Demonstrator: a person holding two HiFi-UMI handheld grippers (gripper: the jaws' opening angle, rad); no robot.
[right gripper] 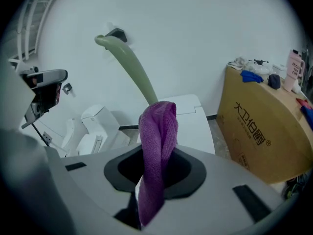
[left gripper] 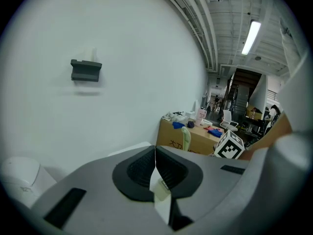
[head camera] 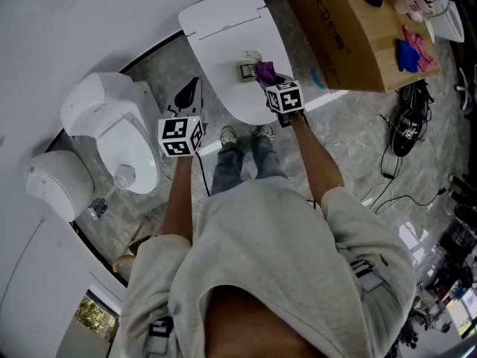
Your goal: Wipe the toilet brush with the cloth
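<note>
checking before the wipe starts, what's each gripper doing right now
Left gripper: closed, jaws together, neither the brush nor the cloth in them.
Right gripper: closed on the purple cloth.

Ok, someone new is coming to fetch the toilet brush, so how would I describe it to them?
Find the large white toilet with the closed lid, next to the cardboard box. The toilet brush stands on that lid, right beside the purple cloth. It is the only pale green thing there, with a long curved handle.
</note>
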